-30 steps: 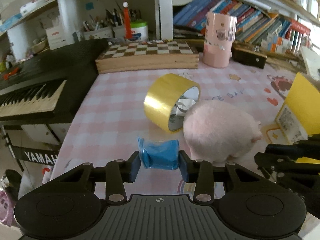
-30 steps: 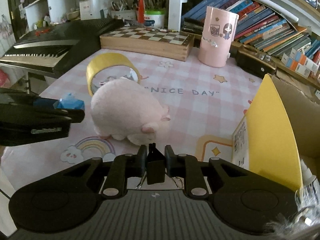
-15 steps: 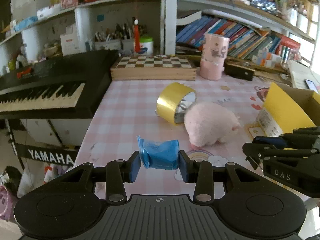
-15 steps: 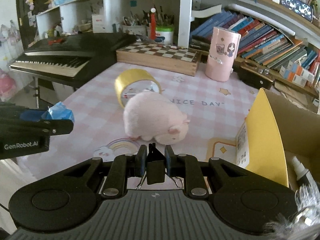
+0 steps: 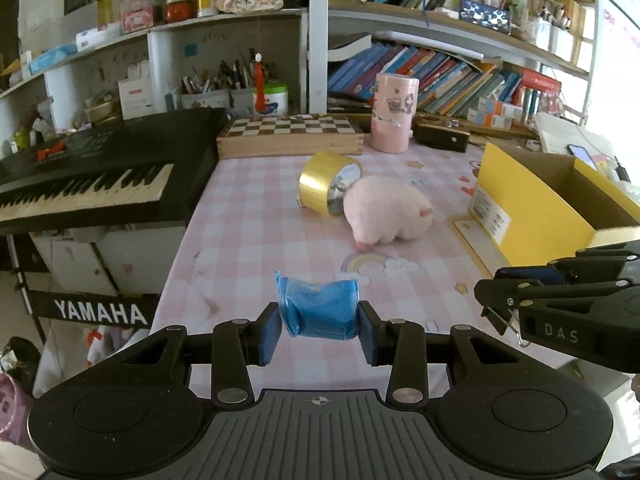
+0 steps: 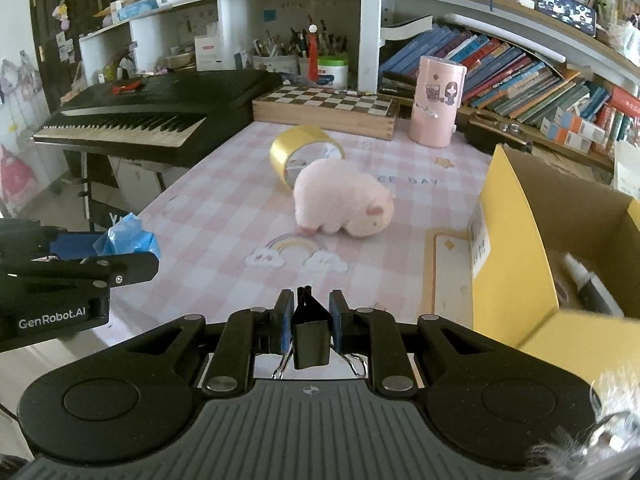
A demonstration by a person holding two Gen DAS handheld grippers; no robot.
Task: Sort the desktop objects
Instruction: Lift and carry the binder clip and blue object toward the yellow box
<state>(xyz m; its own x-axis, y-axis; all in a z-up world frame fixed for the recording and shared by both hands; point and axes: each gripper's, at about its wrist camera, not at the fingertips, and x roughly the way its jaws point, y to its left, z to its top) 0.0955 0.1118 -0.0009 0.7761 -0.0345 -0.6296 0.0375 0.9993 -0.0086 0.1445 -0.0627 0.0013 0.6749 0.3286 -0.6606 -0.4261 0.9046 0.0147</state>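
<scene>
- "YAMAHA", white capitals on the black stand panel (image 5: 100, 314) below the keyboard, lower left of the left wrist view.
- "DAS", pale letters on the side of the right tool (image 5: 486, 300), lower right of the left wrist view.
- "GenRobot.AI", white lettering on the side of the left tool (image 6: 154, 266), lower left of the right wrist view.
- "CE DAY", partly hidden print on the pink checked tabletop (image 6: 416, 181) mat, behind the plush pig (image 6: 342, 200), centre right of the right wrist view.
- Printed label (image 5: 490, 216) on the yellow cardboard box (image 5: 536, 208): text too small to read.
- Book spines on the shelf, upper right: lettering not legible.
</scene>
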